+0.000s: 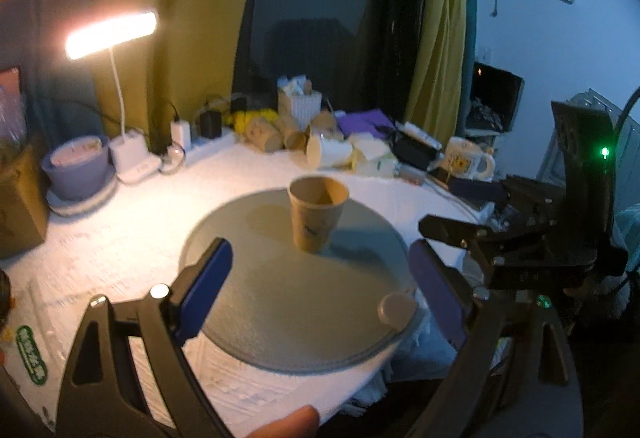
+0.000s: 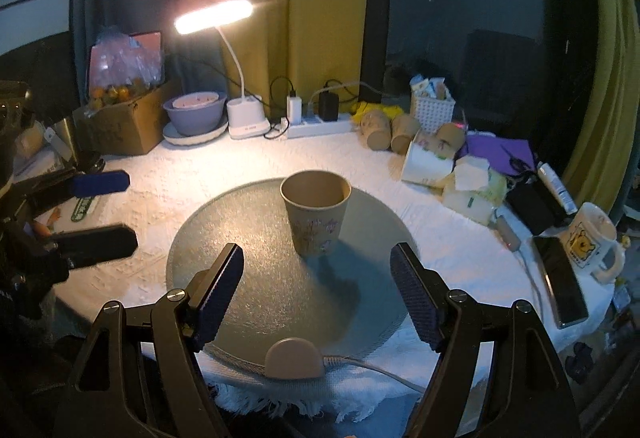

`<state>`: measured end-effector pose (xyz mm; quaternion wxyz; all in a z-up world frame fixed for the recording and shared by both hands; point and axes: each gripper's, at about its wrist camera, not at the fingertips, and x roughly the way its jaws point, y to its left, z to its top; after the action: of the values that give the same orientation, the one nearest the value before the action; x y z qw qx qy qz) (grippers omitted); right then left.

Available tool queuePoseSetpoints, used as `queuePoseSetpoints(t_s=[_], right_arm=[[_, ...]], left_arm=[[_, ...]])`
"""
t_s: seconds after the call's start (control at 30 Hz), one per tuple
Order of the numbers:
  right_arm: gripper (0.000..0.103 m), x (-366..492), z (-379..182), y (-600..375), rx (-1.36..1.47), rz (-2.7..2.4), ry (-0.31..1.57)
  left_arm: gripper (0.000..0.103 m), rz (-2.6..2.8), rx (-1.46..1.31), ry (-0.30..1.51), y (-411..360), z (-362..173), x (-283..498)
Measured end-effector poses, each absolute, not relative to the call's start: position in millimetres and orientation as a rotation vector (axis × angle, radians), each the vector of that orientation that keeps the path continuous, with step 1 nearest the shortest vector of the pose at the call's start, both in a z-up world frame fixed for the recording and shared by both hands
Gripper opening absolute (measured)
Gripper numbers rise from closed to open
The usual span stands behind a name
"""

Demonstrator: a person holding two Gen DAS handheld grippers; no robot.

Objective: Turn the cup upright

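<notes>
The white textured tablecloth (image 2: 160,198) carries a round grey glass disc (image 2: 248,278), and on the disc's far half stands the brown paper cup (image 2: 316,214), mouth up, apparently already righted. Both claws stand apart and empty: the right gripper (image 2: 316,290) frames the cup from the near side, the left gripper (image 1: 320,286) likewise. The best move now is probably to draw straight back without brushing the light cup. Only the right view shows the beige puck-shaped controller (image 2: 295,358) clearly with its cord.
</notes>
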<state>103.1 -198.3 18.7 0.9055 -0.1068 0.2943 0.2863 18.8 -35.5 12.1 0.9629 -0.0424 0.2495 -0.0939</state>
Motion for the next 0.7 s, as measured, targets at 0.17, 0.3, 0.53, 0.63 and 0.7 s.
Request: queuePoseSetpoints(t_s=[0.17,0.3,0.53,0.63,0.7], right_arm=[[0.079,94,32,-203,-0.210,0.593,0.568],[0.079,85,43,-208,-0.205,0.596,0.534],[0.079,69,61,-215,-0.203,0.597,0.478],[0.079,64,66,-216,-0.204,0.602,0.462],[0.079,60,70,-215,-0.206,0.606,0.451]], left_arm=[[0.091,-0.171,-0.090,0.437,-35,28,8],[0.091,-0.161,-0.090,0.394,-35,38,1],[0.091,-0.164,-0.096,0.341,-37,51,-12],[0.091,-0.161,-0.087,0.325,-39,54,-16],[0.091,-0.158,-0.079,0.314,-42,57,-20]])
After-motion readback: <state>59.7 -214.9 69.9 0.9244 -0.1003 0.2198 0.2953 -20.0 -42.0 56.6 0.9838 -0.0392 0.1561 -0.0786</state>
